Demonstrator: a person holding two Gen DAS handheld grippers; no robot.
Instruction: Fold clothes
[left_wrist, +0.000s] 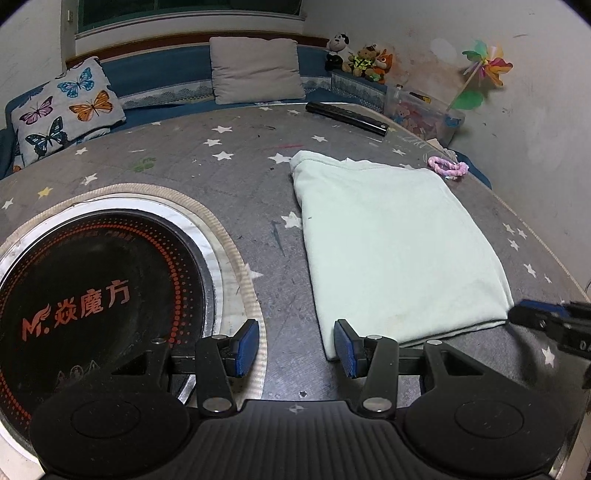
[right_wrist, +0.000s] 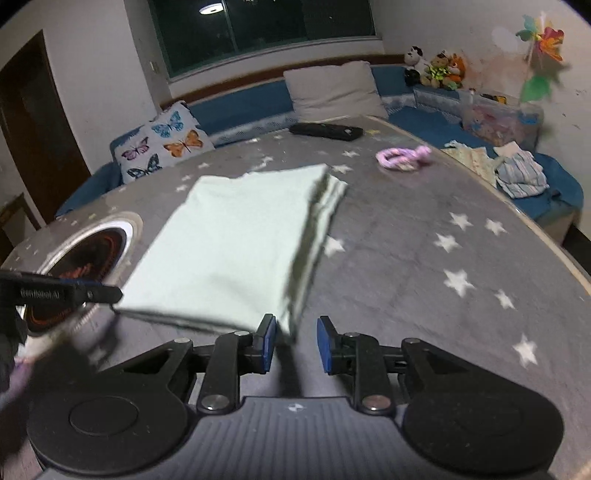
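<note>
Grey cloth with white stars covers the round table (left_wrist: 229, 184), and a blue bench (left_wrist: 155, 74) runs along the wall behind it. The folded green cloth (left_wrist: 391, 243) is the landmark for everything else.

Far to the left of the cloth, on the bench, leans a butterfly pillow (left_wrist: 62, 107). Left of the cloth, set into the table, is a round black stove plate (left_wrist: 92, 295) with red dots and letters. The left gripper (left_wrist: 295, 347) sits at the near left corner of the cloth. Its jaws are wide apart and hold nothing, though its right blue pad (left_wrist: 347, 349) lies at the cloth's near edge.

The cloth itself lies flat on the table in a neat stack of layers. Behind it rests a long black bar (left_wrist: 347, 116), and further back a plain grey pillow (left_wrist: 256, 70).

The right gripper (right_wrist: 294, 345) is at the near right corner of the cloth. Its jaws are apart, with the corner of the cloth (right_wrist: 236, 247) reaching in between them. That picture is blurry, so I cannot tell if the pads touch it.

Right of the cloth, at its far corner, lies a pink hair tie (left_wrist: 448, 168). Beyond it sit stuffed toys (left_wrist: 360, 57), a clear toy box (left_wrist: 424, 114) and a bright pinwheel (left_wrist: 484, 68).
</note>
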